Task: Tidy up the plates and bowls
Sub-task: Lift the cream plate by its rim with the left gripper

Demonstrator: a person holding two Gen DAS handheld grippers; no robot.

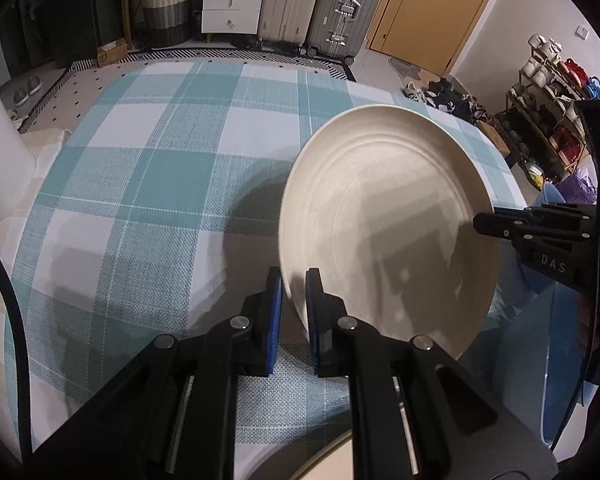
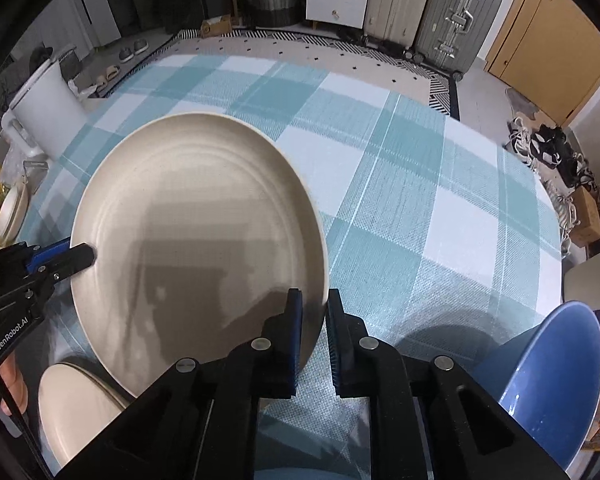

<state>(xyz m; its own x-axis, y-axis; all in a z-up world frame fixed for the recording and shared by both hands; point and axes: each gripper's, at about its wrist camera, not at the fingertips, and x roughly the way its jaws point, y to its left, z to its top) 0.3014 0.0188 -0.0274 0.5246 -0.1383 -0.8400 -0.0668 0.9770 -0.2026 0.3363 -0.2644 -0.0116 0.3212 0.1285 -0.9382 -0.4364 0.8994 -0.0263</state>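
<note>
Though its underside stays hidden, cream plate (image 1: 384,216) pinched at opposite rims by left tool (image 1: 294,304) and right tool (image 2: 314,320).

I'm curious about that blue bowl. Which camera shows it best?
The right wrist view: the blue bowl sits at its lower right, with rim and glossy inside visible, beside the cream plate. The left wrist view shows only a blurred blue sliver at the right edge, behind the other gripper.

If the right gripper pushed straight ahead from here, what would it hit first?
The right gripper already straddles the rim of the round cream plate; pushing on would probably drive that rim deeper between its fingers, though depth is unclear.
</note>
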